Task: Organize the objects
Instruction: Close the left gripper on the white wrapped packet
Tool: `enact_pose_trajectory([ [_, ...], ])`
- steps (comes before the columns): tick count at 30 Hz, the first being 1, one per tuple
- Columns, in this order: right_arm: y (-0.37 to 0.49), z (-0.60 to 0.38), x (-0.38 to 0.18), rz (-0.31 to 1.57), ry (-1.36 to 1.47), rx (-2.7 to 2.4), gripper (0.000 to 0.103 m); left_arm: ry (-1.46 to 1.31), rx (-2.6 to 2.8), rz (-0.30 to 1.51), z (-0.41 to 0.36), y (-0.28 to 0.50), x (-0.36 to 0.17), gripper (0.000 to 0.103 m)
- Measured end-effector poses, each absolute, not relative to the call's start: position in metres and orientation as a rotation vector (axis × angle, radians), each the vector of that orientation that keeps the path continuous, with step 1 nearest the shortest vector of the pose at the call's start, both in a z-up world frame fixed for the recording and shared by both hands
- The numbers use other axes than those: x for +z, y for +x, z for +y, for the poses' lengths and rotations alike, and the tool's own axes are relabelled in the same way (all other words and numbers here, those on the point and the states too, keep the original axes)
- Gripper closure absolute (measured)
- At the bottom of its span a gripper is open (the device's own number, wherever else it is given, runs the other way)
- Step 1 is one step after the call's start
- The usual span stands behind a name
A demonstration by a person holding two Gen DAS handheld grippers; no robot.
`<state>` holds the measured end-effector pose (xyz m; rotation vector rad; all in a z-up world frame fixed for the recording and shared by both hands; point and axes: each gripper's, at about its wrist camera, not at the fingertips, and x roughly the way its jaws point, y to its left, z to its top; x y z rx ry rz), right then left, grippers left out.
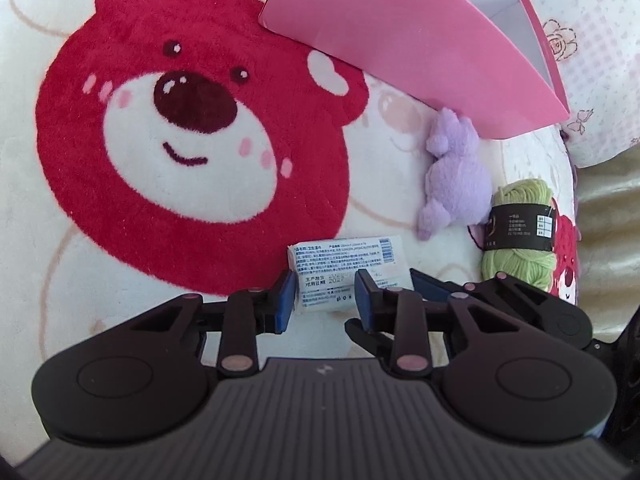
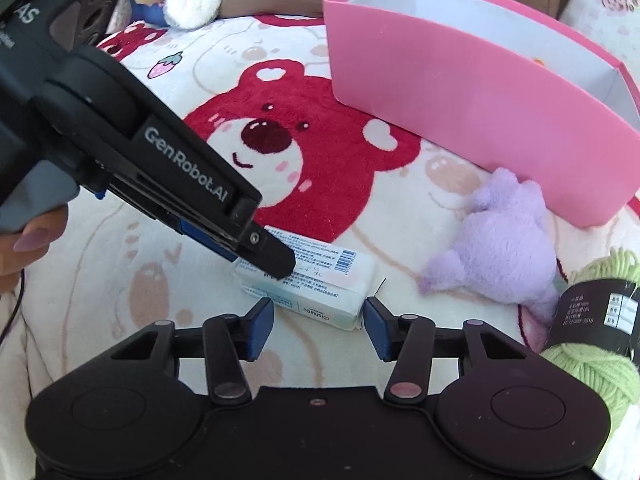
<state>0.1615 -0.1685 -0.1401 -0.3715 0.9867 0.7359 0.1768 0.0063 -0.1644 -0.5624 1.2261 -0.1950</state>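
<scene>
**Wipes packet caught between two grippers — a shaky handover on a soft blanket**

The white wipes packet point(image 2: 308, 286) lies flat on the bear-print blanket point(image 2: 320, 152), just in front of the purple plush toy point(image 2: 500, 248) and the green yarn ball point(image 2: 596, 328), with the pink box point(image 2: 460, 104) well behind. Your left gripper point(image 1: 323, 296) has its jaws pinching the packet's far end. Your right gripper point(image 2: 319, 324) has its jaws spread around the near end, pads at its edges, not clearly pressing. Lift now and the soft packet may twist or slip out — the right jaws hold only a corner. The two grippers sit very close, so they could knock together, and a wide swing could nudge the plush toy.
</scene>
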Motion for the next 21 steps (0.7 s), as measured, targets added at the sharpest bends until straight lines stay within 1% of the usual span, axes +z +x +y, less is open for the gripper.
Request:
enact_pose_trajectory([
  [4, 0.165, -0.168, -0.145, 1.010, -0.356, 0.706, 0.047, -0.586, -0.175, 1.230, 0.011, 0.179, -0.168, 0.073],
  [5, 0.166, -0.168, -0.146, 1.008, -0.345, 0.706, 0.045, -0.585, -0.172, 1.236, 0.010, 0.180, -0.171, 0.073],
  [6, 0.166, -0.168, -0.147, 1.008, -0.329, 0.712, 0.037, -0.588, -0.170, 1.240, 0.010, 0.181, -0.173, 0.072],
  [9, 0.167, -0.167, -0.150, 1.010, -0.309, 0.716, 0.031, -0.593, -0.168, 1.234, 0.006, 0.184, -0.175, 0.072],
  [14, 0.164, -0.164, -0.151, 1.009, -0.312, 0.723, 0.029, -0.518, -0.172, 1.213, -0.004, 0.182, -0.170, 0.071],
  [21, 0.166, -0.162, -0.148, 1.043, -0.260, 0.665, 0.028, -0.495, -0.181, 1.207, -0.007, 0.178, -0.167, 0.071],
])
